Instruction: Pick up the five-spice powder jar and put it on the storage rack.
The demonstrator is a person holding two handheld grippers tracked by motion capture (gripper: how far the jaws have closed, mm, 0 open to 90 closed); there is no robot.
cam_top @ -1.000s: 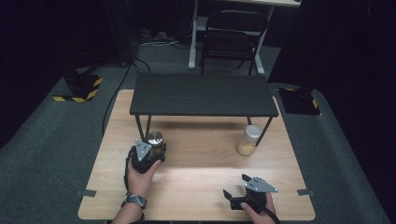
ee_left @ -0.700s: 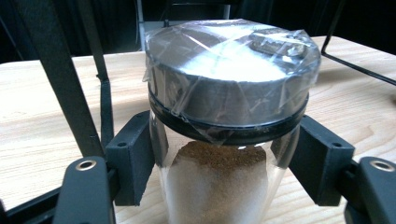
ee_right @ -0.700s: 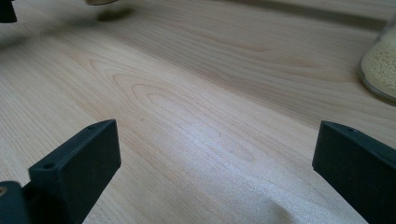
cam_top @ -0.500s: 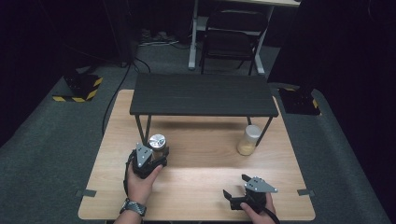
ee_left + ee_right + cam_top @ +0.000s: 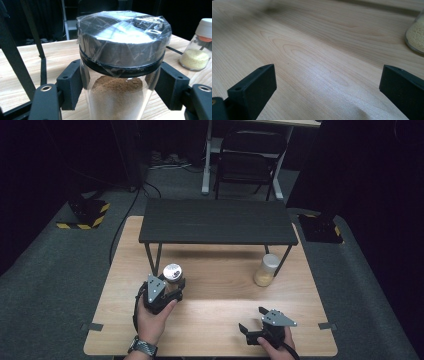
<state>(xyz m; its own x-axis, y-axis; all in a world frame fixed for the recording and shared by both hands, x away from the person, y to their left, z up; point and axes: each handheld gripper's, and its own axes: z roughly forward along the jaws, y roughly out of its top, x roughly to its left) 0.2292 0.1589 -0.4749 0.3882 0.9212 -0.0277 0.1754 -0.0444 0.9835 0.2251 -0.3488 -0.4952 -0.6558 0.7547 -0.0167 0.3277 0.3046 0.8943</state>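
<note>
A glass jar of brown powder with a plastic-wrapped silver lid stands on the wooden table, just in front of the black shelf's left legs. My left gripper is shut on it; in the left gripper view the jar sits between both pads, below the lid. My right gripper rests near the table's front edge at the right, open, with bare wood between its jaws.
A low black shelf spans the back of the table; one leg stands close left of the held jar. A white-capped jar of yellow grains stands by the shelf's right leg. A chair and a desk stand beyond the table.
My left gripper and the brown powder jar have shifted slightly right and toward the near side. The right gripper has stayed where it was.
</note>
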